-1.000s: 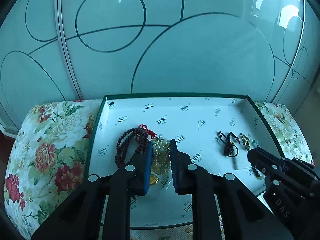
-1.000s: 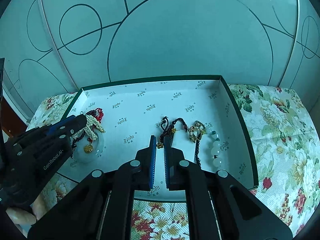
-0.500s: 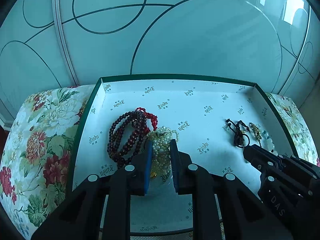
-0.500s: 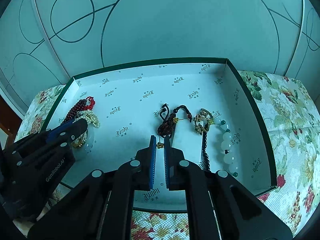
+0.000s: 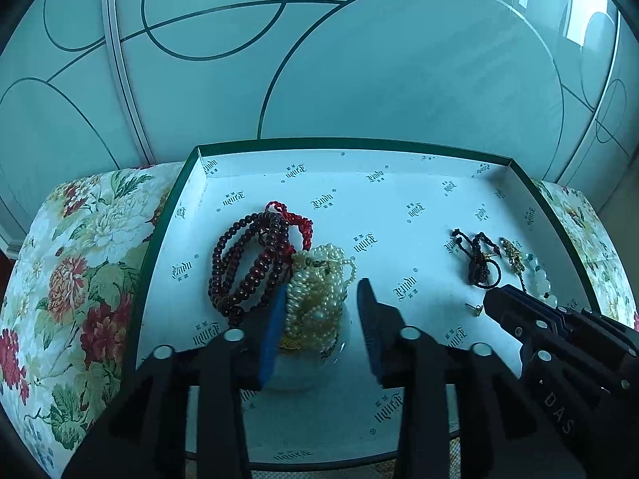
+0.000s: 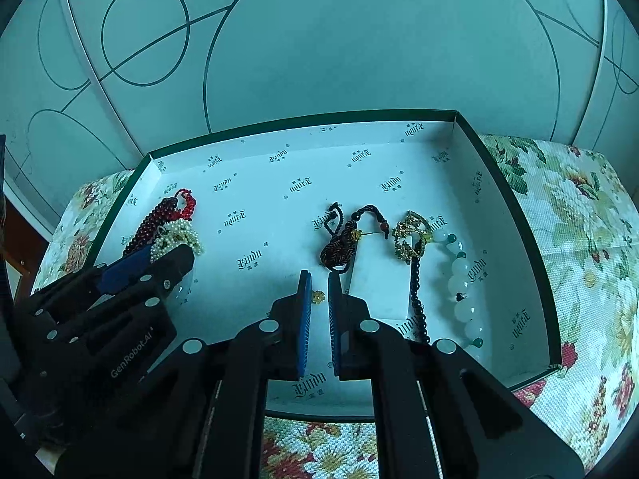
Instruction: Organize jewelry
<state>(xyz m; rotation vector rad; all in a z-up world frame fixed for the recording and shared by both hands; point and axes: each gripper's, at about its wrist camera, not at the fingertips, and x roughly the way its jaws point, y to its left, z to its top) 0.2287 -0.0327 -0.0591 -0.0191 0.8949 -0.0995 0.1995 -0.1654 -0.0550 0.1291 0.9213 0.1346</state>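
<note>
A white-lined, green-edged box (image 5: 399, 157) holds the jewelry. At its left lie dark red beads (image 5: 249, 263) and a heap of pearl strands (image 5: 319, 299) over a small glass dish (image 5: 295, 375). My left gripper (image 5: 321, 291) is open, its jaws on either side of the pearls. In the right wrist view a dark knotted cord bracelet (image 6: 343, 245), a gold piece (image 6: 411, 237), a black bead strand (image 6: 417, 299) and a white-and-green bead bracelet (image 6: 463, 291) lie at the right. My right gripper (image 6: 319, 279) is nearly shut and empty, above a small gold earring (image 6: 317, 296).
The box rests on a floral cushion (image 5: 72, 279). Frosted glass panels with circle lines (image 5: 319, 60) stand right behind it. My right gripper's body (image 5: 559, 343) shows at the right of the left wrist view; my left gripper's body (image 6: 100, 319) fills the lower left of the right wrist view.
My left gripper's jaws have opened wider around the pearl heap. Both grippers have moved forward over the box; my right gripper's narrow gap is unchanged.
</note>
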